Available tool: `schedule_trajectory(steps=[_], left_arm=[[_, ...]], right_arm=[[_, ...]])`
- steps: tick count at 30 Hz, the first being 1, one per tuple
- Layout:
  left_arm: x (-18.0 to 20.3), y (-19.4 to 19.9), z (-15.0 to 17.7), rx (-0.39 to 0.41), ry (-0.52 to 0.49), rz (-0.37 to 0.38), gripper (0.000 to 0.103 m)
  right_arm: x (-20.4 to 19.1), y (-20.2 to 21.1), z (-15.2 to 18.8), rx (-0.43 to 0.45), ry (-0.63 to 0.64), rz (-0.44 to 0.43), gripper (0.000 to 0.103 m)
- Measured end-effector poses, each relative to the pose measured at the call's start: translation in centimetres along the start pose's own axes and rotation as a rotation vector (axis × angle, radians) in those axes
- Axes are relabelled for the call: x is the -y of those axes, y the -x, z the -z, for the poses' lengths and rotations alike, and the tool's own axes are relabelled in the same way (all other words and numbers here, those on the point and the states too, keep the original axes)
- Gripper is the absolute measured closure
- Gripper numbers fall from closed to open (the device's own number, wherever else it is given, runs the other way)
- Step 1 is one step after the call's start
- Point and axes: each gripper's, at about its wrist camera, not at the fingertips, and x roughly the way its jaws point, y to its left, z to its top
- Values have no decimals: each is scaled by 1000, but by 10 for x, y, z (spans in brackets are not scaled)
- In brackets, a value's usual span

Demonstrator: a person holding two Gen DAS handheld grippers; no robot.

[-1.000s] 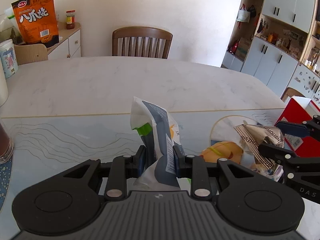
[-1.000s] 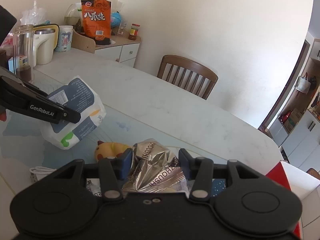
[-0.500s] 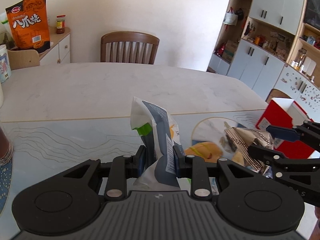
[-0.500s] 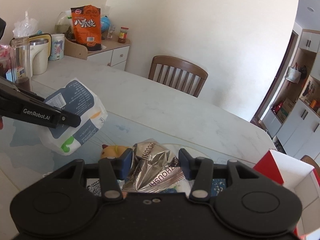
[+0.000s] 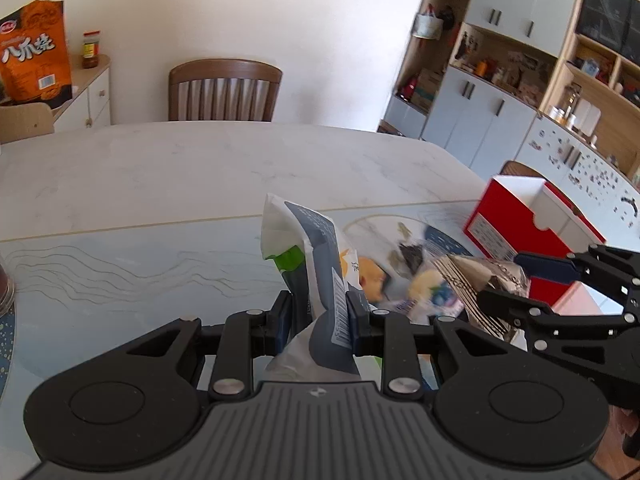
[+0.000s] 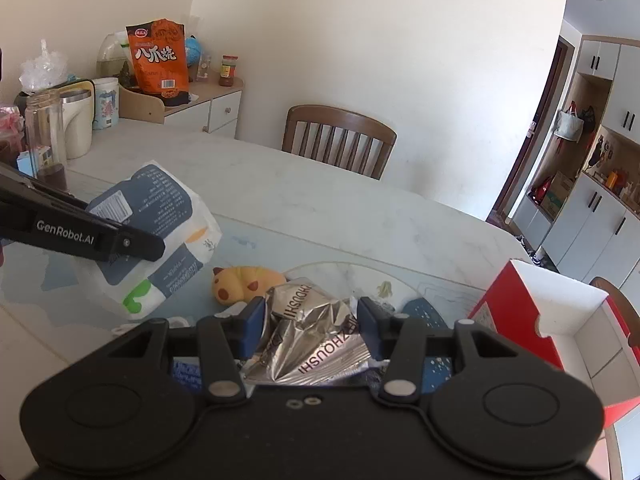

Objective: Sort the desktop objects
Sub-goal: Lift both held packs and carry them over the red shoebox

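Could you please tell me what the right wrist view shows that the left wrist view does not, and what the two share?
Only the right wrist view shows the yellow plush toy lying clear on the table, plus the glass jar and white kettle at the left. Only the left wrist view shows the upper cabinets with dark glass doors. Both show the tissue pack clamped in the left hand-held gripper, the foil bag clamped in the right hand-held gripper, the red box, the wooden chair and the orange snack bag.
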Motion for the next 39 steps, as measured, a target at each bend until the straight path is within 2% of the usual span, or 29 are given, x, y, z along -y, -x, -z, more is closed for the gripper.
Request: schedule_trajectory(steps=[7,16,27,39], left_arm=[[32,10,3,-16,-10,14,77],[73,8,-9,-57,10,76,77],[123,0,-36,-68,-26,142,77],[162,-14,-64,-79,-84,209,77]], right_arm=[[23,21,3,0,-20,-35,54],[66,40,2,-40,-29,-72,54],[116,55,1,-61,-42,-72,54],[172,63,-1,-70,-75,-50,54]])
